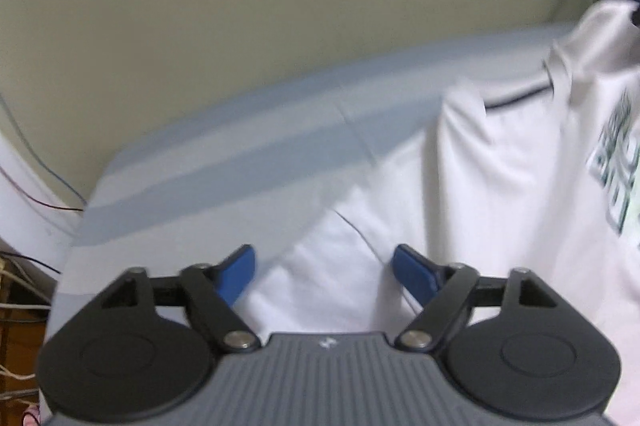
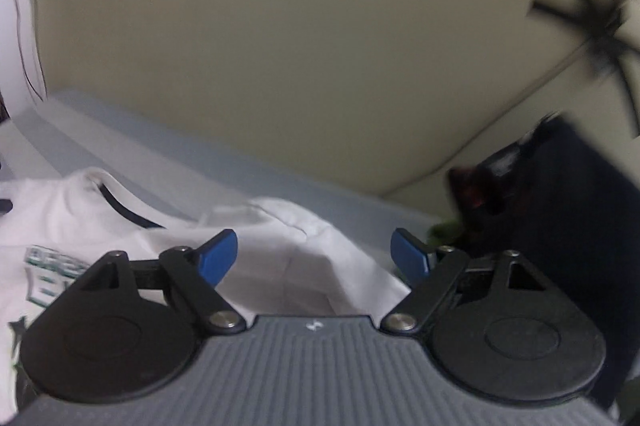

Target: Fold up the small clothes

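Observation:
A small white T-shirt [image 1: 500, 185] with a green print and a dark collar line lies rumpled on a blue-grey striped sheet [image 1: 240, 145]. My left gripper [image 1: 324, 266] is open, its blue fingertips spread over the shirt's left sleeve and edge, holding nothing. In the right wrist view the same shirt [image 2: 280, 254] lies with its right sleeve bunched between the blue fingertips of my right gripper [image 2: 314, 254], which is open and empty. The green print [image 2: 48, 274] shows at the left there.
A beige wall or headboard [image 1: 280, 5] stands behind the sheet. Dark clothing [image 2: 560, 205] is piled at the right of the right wrist view. Cables [image 1: 24, 153] hang at the far left beyond the sheet's edge.

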### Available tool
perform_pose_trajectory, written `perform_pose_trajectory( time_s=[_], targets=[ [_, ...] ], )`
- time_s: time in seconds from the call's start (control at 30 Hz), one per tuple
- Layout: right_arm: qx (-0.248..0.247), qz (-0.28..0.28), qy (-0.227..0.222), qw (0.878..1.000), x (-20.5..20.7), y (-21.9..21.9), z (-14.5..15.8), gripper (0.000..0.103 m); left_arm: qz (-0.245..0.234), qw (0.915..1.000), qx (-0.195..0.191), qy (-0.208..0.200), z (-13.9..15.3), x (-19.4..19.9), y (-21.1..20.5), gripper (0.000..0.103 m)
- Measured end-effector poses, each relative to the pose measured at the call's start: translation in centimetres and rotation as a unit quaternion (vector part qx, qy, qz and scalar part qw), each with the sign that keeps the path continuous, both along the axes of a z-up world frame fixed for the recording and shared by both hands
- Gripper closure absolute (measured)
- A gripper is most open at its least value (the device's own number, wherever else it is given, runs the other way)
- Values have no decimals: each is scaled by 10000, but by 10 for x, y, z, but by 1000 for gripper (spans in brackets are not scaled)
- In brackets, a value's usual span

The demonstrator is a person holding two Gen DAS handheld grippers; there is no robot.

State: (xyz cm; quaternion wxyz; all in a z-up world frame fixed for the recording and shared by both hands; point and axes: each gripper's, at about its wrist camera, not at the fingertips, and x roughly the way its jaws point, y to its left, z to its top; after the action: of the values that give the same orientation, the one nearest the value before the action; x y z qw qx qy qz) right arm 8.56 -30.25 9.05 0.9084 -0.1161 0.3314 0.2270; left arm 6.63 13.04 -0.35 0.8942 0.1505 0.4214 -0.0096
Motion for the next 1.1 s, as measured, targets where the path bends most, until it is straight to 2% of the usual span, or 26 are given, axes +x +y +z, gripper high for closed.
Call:
perform_pose_trajectory(
  time_s=[0.07, 0.1, 0.13, 0.17, 0.2, 0.23, 0.27, 0.33, 0.4, 0.43, 0.5, 0.53, 0.57, 0.6, 0.63, 0.73, 0.8, 0.83, 0.87, 0.93, 1.0, 1.03, 1.1],
  targets=[
    [-63, 37, 302, 9995, 13, 7, -15, 17, -310, 9993, -215, 44, -1, -1, -10, 87],
    [-90, 57, 449, 9989, 21, 11, -22, 18, -397, 9988, -254, 123, 0, 0, -16, 96],
    [-103, 140, 592, 9981, 20, 14, -28, 29, -373, 9993, -44, 87, 1, -1, -26, 96],
    [-150, 204, 650, 9976, 17, 16, -31, 64, -388, 9991, 192, -11, 0, -2, -33, 97],
    [-219, 235, 653, 9973, 11, 18, -32, 86, -415, 9984, 376, -127, 0, -4, -39, 97],
    [-217, 255, 592, 9977, 3, 17, -30, 97, -363, 9978, 503, -246, 2, -3, -41, 97],
    [-93, 251, 384, 9989, -6, 13, -22, 97, -250, 9979, 498, -336, 8, 3, -35, 97],
    [346, 181, -161, 9991, -27, -2, 8, 97, 74, 9984, 201, -530, 30, 17, -29, 97],
    [975, -133, -594, 9934, -36, -22, 39, 97, 301, 9962, -47, -818, 53, 37, -26, 97],
    [1244, -355, -754, 9887, -36, -30, 50, 97, 382, 9941, -48, -1014, 60, 44, -32, 96],
    [1391, -943, -1116, 9795, -32, -35, 60, 96, 662, 9864, 150, -1497, 69, 69, -50, 95],
    [1215, -1186, -1268, 9773, -29, -31, 57, 91, 869, 9811, 399, -1682, 68, 80, -59, 90],
    [900, -1419, -1324, 9769, -25, -27, 52, 78, 1076, 9766, 735, -1713, 63, 90, -69, 88],
    [603, -1577, -1181, 9785, -20, -24, 46, 69, 1174, 9764, 929, -1559, 58, 98, -75, 87],
    [507, -1618, -1035, 9801, -20, -23, 42, 60, 1156, 9806, 821, -1355, 55, 100, -77, 86],
    [741, -1142, -950, 9861, -64, -41, 35, 58, 890, 9903, -47, -1068, 57, 66, -70, 86],
    [972, -774, -820, 9889, -103, -56, 32, 51, 667, 9926, -676, -751, 57, 32, -59, 73],
    [1106, -605, -709, 9895, -125, -65, 29, 46, 508, 9924, -973, -553, 55, 13, -58, 60],
    [1202, -497, -597, 9897, -143, -69, 27, 41, 366, 9912, -1212, -385, 51, -7, -57, 54],
    [1336, -332, -331, 9899, -184, -82, 15, 35, 168, 9858, -1671, 28, 42, -49, -55, 47],
    [1413, -280, -86, 9895, -203, -95, 1, 27, 83, 9765, -2085, 529, 27, -78, -56, 44],
    [1428, -323, 27, 9892, -219, -91, -1, 21, 35, 9696, -2332, 737, 14, -91, -54, 42],
    [1449, -427, 285, 9881, -236, -97, -17, 19, -67, 9528, -2828, 1100, 4, -105, -53, 36]
  ],
)
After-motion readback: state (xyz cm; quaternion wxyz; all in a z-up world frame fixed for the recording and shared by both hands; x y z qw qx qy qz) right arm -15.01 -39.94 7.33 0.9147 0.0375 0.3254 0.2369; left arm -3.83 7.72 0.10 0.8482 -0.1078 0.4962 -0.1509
